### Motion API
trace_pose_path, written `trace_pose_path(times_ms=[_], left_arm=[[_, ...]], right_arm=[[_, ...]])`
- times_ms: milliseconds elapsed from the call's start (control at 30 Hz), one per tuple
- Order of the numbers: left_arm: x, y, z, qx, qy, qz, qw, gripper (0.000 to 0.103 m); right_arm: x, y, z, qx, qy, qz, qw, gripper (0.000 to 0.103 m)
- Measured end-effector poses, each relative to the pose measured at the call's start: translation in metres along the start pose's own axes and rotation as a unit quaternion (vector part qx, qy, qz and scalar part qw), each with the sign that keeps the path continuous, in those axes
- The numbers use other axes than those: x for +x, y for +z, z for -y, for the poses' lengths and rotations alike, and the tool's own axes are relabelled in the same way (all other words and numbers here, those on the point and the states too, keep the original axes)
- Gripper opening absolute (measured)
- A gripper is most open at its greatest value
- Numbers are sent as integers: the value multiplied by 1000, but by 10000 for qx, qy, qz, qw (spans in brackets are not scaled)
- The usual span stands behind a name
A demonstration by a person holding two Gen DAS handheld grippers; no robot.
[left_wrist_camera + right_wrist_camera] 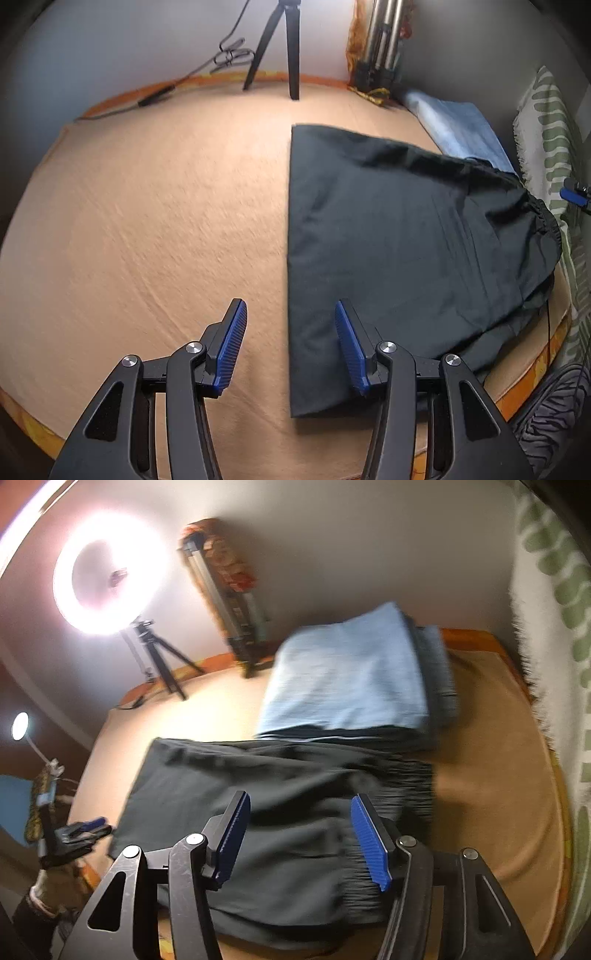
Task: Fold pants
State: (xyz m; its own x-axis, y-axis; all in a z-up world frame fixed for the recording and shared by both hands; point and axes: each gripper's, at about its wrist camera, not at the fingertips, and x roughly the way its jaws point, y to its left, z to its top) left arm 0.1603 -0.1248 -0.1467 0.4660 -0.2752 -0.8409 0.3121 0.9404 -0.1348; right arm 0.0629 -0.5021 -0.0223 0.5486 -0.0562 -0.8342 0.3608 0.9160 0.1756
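Note:
Dark pants (pixel 399 240) lie folded on the tan table cover, with a straight left edge and the gathered waistband at the far right. My left gripper (pixel 291 314) is open and empty, above the pants' near left edge. The right wrist view shows the same pants (pixel 280 801) from the waistband side. My right gripper (pixel 299 805) is open and empty, above the pants near the elastic waistband (pixel 402 794). The left gripper also shows at the left edge of the right wrist view (pixel 86 829). The right gripper's blue tip shows at the right edge of the left wrist view (pixel 574 195).
Folded light blue cloth (pixel 347 679) sits behind the pants on the tan table cover (pixel 147 221). A black tripod (pixel 280 48) with a cable stands at the back edge. A ring light (pixel 107 572) on a tripod glows at the left. A green-patterned cloth (pixel 550 627) hangs at the right.

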Motion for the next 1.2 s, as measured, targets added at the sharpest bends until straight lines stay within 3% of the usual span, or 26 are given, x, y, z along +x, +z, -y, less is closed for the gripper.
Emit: trace_pose_path(times_ms=[400,633,733,800,867,1000,1200], left_arm=[[8,-10,-5,-160,-276,-95,9994,48],[10,-11,-9,-285,-500,-116,9983,42],[11,-11,-13,-398,-591,-95,9974,34],[12,-10,-15,-459,-669,-87,9967,20],[12,-11,-14,-452,-732,-91,9963,15],[10,-9,-11,-368,-873,19,9955,7],[3,-7,-11,-421,-1134,197,9925,6]], right_arm=[[37,5,-134,-809,594,-245,9946,64],[71,9,-203,-1130,754,-483,9896,65],[89,13,-224,-1242,768,-631,9873,67],[102,15,-238,-1291,751,-741,9860,67],[119,18,-251,-1273,749,-896,9850,67],[152,22,-271,-1206,734,-1206,9826,67],[202,25,-302,-1243,562,-1606,9776,67]])
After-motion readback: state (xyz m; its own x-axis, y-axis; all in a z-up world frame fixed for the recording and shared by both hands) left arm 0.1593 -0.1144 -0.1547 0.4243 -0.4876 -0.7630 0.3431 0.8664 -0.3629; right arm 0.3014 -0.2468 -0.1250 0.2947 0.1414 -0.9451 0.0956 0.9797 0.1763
